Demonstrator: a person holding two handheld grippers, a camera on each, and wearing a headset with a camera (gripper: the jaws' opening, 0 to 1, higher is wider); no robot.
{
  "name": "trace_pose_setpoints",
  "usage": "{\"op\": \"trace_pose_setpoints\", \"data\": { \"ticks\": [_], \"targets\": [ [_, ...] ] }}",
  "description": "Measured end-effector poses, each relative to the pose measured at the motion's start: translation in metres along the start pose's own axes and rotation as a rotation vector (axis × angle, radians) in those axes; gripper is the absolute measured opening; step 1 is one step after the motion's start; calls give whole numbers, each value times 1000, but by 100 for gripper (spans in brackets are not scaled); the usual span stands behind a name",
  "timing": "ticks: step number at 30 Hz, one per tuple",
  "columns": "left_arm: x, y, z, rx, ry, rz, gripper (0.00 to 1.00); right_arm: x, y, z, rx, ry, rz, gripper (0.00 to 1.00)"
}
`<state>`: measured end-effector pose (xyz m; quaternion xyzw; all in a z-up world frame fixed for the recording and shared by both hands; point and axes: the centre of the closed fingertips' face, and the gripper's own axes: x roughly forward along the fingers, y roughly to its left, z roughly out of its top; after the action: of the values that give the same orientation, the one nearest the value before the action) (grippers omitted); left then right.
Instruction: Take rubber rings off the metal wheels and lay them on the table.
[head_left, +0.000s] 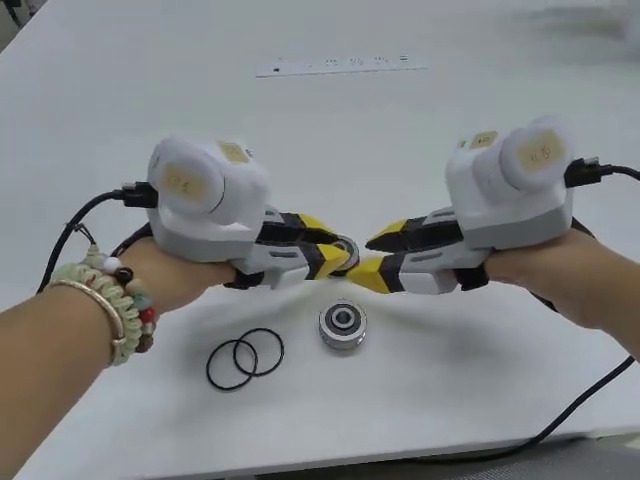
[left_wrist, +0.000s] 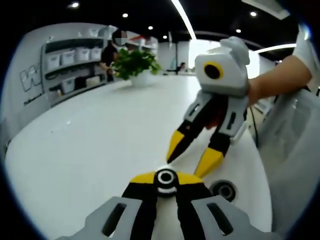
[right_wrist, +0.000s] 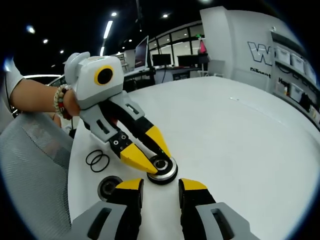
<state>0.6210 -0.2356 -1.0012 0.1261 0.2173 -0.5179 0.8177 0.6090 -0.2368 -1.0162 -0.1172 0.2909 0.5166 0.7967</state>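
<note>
left gripper (head_left: 338, 252) clamped on a metal wheel (left_wrist: 166, 178) at its tips. In the right gripper view there's a black band round that wheel's rim, probably a ring still on, but it's too small to be sure. right gripper (head_left: 363, 256) has its jaws apart, with the tips just beside the held wheel at its 3 o'clock. second wheel (head_left: 343, 325) lies flat on the counter (head_left: 420, 120), at 6 o'clock of the held one. Two rubber rings (head_left: 245, 358) lie overlapping on the counter at the second wheel's 8 o'clock, near but apart from it.

Bright ceiling strip lights (left_wrist: 182, 17) illuminate the white matte table (head_left: 120, 100) evenly; shadows are soft; gripper views distort at edges.
</note>
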Motion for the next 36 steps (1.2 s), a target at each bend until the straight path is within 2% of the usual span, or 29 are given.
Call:
{"op": "trace_pose_setpoints", "data": {
  "ticks": [7, 11, 20, 31, 36],
  "targets": [
    [-7, -4, -4, -13, -10, 10, 14, 10, 8, 4, -67, 4, 4, 26],
    [-7, -4, -5, -15, -13, 20, 14, 11, 6, 1, -121, 34, -17, 24],
    [-6, -4, -4, -18, -19, 28, 14, 7, 6, 0, -131, 31, 3, 20],
    [-6, -3, -4, -20, -22, 35, 14, 4, 4, -3, -74, 46, 20, 16],
    [-5, -4, -4, -22, -23, 37, 14, 3, 3, -3, -71, 43, 25, 13]
  ]
}}
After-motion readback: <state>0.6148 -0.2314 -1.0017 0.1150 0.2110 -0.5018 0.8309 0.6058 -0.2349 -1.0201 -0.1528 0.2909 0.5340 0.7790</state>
